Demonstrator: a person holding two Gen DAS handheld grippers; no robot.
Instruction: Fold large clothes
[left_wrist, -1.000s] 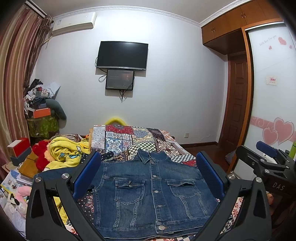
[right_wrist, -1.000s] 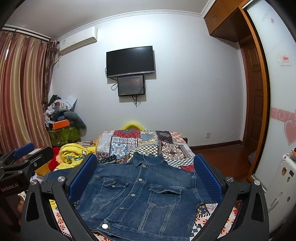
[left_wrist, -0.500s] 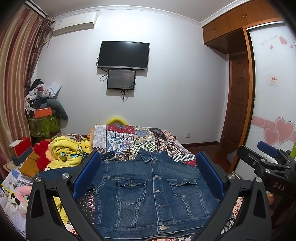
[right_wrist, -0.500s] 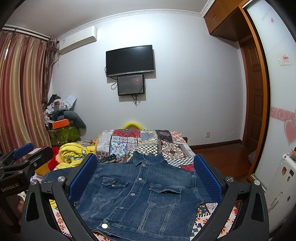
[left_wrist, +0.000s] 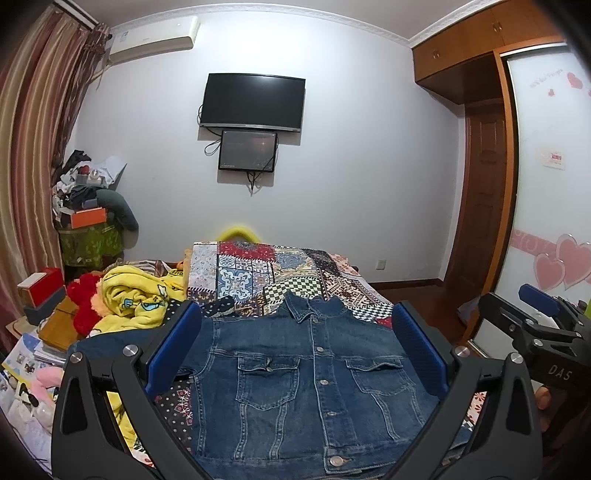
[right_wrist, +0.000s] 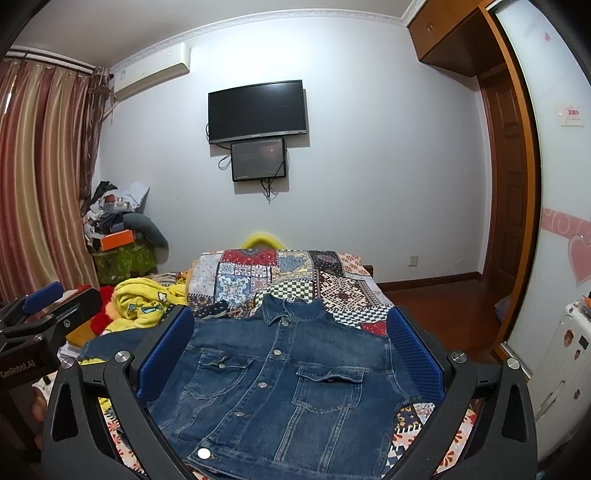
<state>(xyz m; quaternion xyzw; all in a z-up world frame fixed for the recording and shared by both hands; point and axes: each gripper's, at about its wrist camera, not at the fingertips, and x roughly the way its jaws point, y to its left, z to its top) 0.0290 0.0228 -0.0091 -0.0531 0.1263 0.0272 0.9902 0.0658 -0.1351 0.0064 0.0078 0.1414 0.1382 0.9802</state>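
Note:
A blue denim jacket (left_wrist: 306, 384) lies flat, front up and buttoned, on the patchwork bed cover (left_wrist: 273, 269); it also shows in the right wrist view (right_wrist: 280, 380). One sleeve (left_wrist: 110, 343) reaches out to the left. My left gripper (left_wrist: 295, 350) is open and empty, held above the jacket. My right gripper (right_wrist: 290, 350) is open and empty above the jacket too. Each gripper shows at the edge of the other's view: the right one (left_wrist: 539, 325), the left one (right_wrist: 37, 317).
A yellow blanket (left_wrist: 136, 299) and a red plush toy (left_wrist: 83, 302) lie left of the jacket. Boxes and books (left_wrist: 40, 295) crowd the far left. A cluttered pile (left_wrist: 88, 206) stands by the curtain. A wardrobe door (left_wrist: 554, 221) is at the right.
Both views have shifted slightly; the jacket lies as before and both grippers stay open.

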